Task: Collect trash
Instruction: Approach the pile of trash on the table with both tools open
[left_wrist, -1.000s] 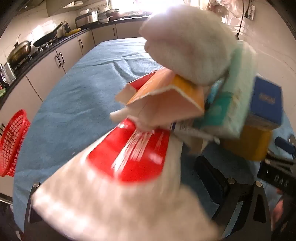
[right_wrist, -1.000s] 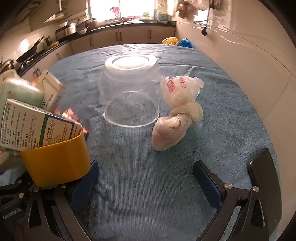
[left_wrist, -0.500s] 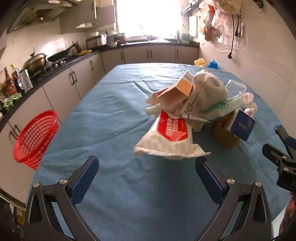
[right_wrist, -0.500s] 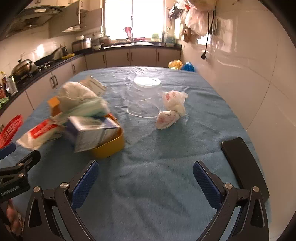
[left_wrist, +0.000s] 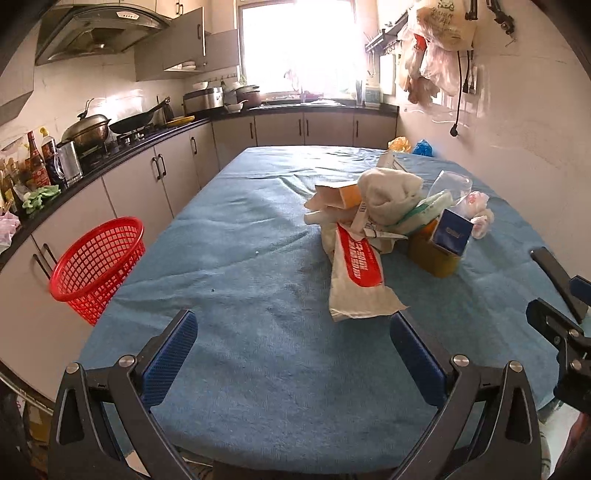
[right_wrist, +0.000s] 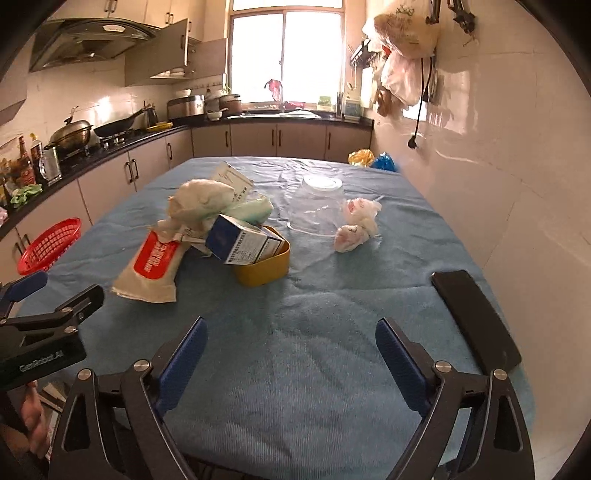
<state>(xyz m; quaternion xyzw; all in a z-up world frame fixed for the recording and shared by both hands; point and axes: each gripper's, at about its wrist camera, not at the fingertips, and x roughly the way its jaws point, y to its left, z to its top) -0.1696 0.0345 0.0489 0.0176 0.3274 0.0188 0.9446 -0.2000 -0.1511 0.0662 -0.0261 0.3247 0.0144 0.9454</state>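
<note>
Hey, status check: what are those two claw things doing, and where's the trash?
Left tool open, empty. Right tool open, empty. Trash pile heaped on yellow bowl, mid-table. Nothing in the way.

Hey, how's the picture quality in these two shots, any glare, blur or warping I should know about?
Left wrist view: the window is blown out to white, washing out the far counter; straight edges bow from the fisheye; the trash pile is sharp. Right wrist view: the window glares too, the tiled wall shows reflections, and the corners are black.
</note>
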